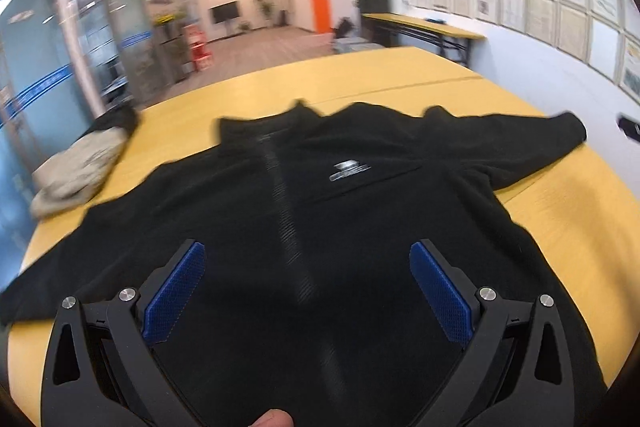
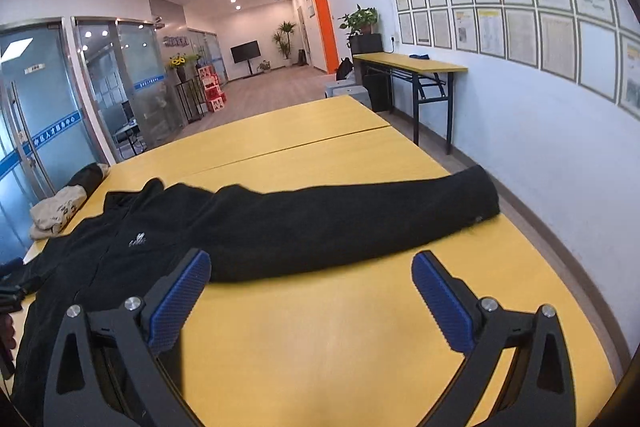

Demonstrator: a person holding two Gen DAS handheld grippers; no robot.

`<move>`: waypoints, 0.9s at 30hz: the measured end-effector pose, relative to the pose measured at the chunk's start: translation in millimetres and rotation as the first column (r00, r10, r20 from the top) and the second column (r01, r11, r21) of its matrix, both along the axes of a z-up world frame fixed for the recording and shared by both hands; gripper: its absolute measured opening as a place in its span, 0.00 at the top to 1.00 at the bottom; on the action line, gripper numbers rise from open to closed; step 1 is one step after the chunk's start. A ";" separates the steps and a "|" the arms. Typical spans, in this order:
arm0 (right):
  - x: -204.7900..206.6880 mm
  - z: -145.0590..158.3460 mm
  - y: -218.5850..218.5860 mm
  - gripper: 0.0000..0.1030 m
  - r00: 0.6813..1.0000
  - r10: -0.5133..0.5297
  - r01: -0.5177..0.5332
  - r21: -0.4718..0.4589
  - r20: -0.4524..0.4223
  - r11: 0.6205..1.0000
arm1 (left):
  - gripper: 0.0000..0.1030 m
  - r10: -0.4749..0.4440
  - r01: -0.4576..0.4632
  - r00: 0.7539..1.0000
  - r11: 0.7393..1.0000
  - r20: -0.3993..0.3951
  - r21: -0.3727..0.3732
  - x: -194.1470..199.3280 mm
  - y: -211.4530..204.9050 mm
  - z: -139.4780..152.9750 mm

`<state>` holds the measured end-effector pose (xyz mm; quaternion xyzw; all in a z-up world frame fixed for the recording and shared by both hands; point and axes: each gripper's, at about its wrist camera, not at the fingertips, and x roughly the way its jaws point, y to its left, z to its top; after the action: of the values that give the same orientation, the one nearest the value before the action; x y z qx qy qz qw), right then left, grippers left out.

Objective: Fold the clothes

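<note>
So the biggest thing here is the yellow bench (image 2: pixel 320 155), actually two tops pushed together with a seam running across the far part. Spread on it front-up is a black zip jacket (image 1: pixel 320 211), collar pointing away and both sleeves out to the sides. My guess is it's laid flat like that so the fold can start from a clean shape, and nothing looks folded yet.

The sleeve (image 2: pixel 360 215) on the right side stretches across the bench almost to the wall-side edge, cuff lying flat. At the far left corner there's a small heap of other clothes (image 1: pixel 76 171), beige with something dark on it, near the jacket but not touching as far as I can tell. Probably parked there out of the way.

The left hand-held gripper (image 1: pixel 307 269) hovers over the lower middle of the jacket, right about on the zipper line, jaws spread wide and holding nothing. The right hand-held gripper (image 2: pixel 311 279) is also spread wide and empty, sitting over bare bench just this side of the sleeve, which looks like a lineup for grabbing that sleeve first.

View differences: the left camera is motion-blurred but shows the jacket's chest logo (image 1: pixel 349 171) head-on and the zipper. The right camera is sharp and is the only one that shows the whole sleeve and cuff clearly, plus how much bare bench there is beside it.
</note>
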<state>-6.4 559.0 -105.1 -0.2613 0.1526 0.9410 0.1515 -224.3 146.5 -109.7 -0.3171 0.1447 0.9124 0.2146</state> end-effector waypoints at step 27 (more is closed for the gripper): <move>-79.3 -136.4 255.7 0.73 0.910 -0.390 0.399 -0.548 0.140 0.735 | 0.00 -0.293 0.299 0.954 0.947 0.062 -0.118 -148.3 281.8 -87.1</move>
<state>-85.7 814.6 -241.5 -0.2634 0.4748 0.7971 0.2642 -372.6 428.3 -196.7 -0.3245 0.2434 0.8518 0.3315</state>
